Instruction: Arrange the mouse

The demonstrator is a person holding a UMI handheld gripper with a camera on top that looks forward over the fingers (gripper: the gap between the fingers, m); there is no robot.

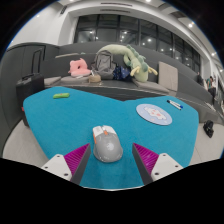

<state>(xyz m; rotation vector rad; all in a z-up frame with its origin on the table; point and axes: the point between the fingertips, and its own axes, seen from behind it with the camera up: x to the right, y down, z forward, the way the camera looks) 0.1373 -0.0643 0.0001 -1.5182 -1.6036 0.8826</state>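
Observation:
A grey computer mouse (107,145) with a pale front end lies on the teal desk mat (60,120). It stands between my gripper's (112,158) two fingers, a little nearer the left one, with a gap at each side. The magenta pads (76,155) show on both fingers, spread wide apart. The gripper is open and holds nothing.
A round white coaster (153,113) lies on the mat beyond the right finger, with a pen (175,103) further right. A small green object (61,95) lies at the mat's far left. A pink toy (78,67) and a green plush toy (125,60) sit at the desk's back.

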